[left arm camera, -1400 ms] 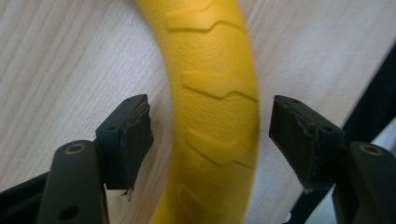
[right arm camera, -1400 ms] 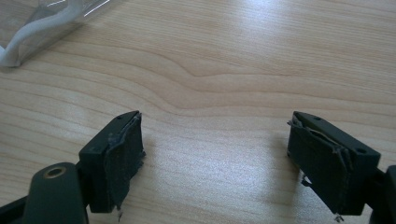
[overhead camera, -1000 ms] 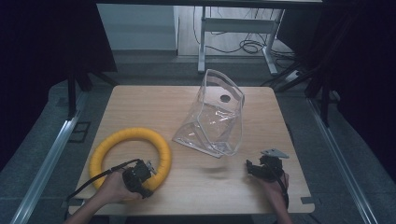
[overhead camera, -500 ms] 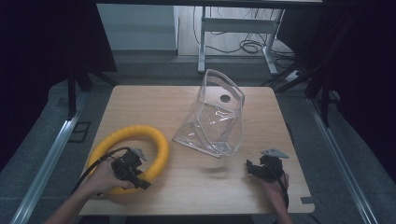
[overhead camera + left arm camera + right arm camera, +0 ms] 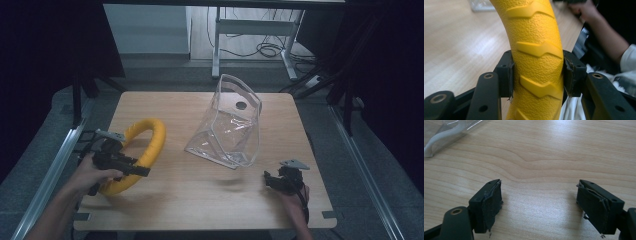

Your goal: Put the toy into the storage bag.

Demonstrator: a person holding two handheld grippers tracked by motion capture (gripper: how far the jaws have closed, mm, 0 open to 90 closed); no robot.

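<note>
One yellow ring (image 5: 145, 150), one clear plastic pouch (image 5: 229, 125), two grippers, on a wooden worktop (image 5: 200, 190). No legible writing. Left gripper (image 5: 131, 170): fingers (image 5: 505, 73) clenched on the ring, which passes between them, tilted up off the worktop. The left gripper view reveals its raised zigzag tread. Right gripper (image 5: 539, 203): fingers (image 5: 490, 202) released, spread wide over bare wood; pouch corner beyond the left finger.

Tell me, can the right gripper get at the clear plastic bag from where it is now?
Probably yes: the right gripper is open and empty, and just bare table lies between it and the clear bag.
</note>
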